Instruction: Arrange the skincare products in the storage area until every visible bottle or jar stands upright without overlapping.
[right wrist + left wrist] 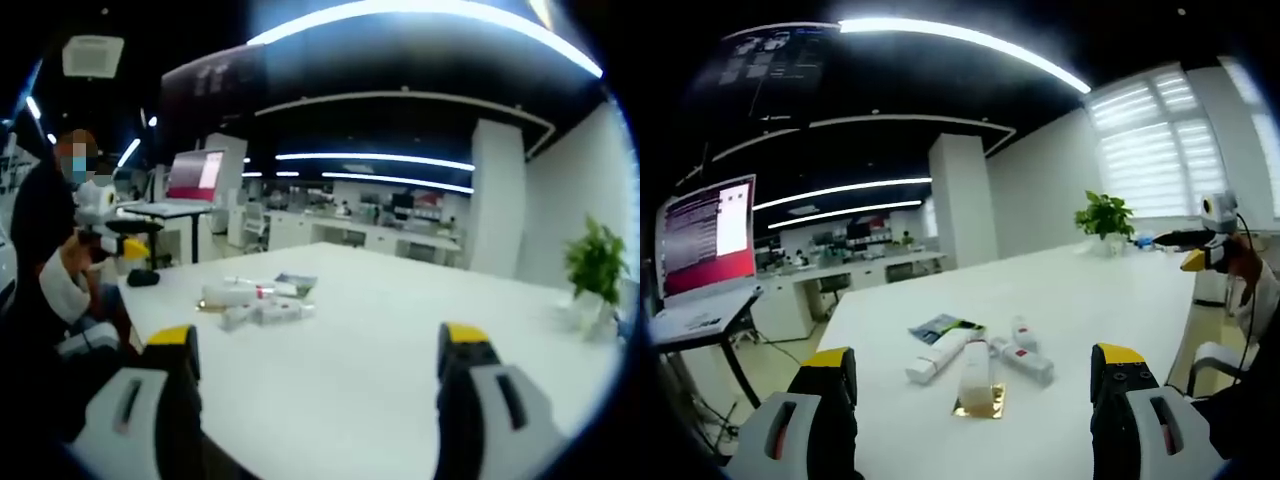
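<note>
Several skincare products lie in a loose cluster on the white table (1110, 300). Among them are a white tube (937, 357), a pale bottle with a gold base (978, 380), a red-labelled tube (1026, 362) and a small white bottle (1023, 330), all on their sides. A blue-green packet (945, 326) lies behind them. My left gripper (973, 360) hovers open in front of the cluster, holding nothing. My right gripper (320, 342) is open and empty too, with the same cluster (255, 300) far off to its left. The right gripper (1198, 245) also appears at the table's far right, and the left gripper (118, 235) beside the person.
A potted plant (1104, 218) stands at the table's far end. A laptop with a red screen (708, 240) sits on a stand left of the table. A person in dark clothes (45, 270) sits at the table's edge. Desks and chairs fill the room behind.
</note>
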Tool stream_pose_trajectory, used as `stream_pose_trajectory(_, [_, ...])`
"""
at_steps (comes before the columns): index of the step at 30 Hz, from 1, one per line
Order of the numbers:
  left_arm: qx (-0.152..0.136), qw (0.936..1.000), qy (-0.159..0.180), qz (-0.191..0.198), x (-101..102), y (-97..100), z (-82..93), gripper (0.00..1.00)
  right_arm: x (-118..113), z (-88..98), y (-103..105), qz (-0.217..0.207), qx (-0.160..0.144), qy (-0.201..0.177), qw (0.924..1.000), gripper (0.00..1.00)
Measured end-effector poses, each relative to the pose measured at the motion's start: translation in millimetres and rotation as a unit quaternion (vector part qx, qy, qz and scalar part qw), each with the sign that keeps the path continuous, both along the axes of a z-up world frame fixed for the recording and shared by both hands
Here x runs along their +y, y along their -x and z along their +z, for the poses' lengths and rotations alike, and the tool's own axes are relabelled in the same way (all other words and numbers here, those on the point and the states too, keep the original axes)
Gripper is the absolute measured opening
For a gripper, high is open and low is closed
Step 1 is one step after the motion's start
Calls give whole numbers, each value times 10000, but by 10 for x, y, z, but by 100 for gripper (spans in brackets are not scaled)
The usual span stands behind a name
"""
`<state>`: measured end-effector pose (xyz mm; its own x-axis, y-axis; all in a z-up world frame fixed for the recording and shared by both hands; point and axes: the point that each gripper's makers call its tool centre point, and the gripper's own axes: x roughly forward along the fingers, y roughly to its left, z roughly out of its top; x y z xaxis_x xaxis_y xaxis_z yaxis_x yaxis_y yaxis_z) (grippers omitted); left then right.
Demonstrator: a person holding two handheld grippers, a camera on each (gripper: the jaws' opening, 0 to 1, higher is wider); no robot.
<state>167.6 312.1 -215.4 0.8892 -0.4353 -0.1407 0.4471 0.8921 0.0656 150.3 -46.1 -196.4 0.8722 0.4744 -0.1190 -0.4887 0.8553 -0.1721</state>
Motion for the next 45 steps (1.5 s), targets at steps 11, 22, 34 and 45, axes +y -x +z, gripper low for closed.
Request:
stream_pose_trajectory(11, [88,9999,-58,58,-9,0,-40,99,-101,62,28,-70,-79,-4,9999,100])
stream_pose_trajectory(22, [156,9999,-52,33,-9,8,-67,99,-128,106,57,-88,-134,14,9999,100])
stream_pose_trajectory(34, [220,9997,-91,51,-4,-18,-118,99,-103,71,41,-36,-76,-7,10000,100])
stream_pose_trajectory(45, [291,9995,-133,32,-30,-36,-180,99,-54,-1,24,42,20,-22,10000,100])
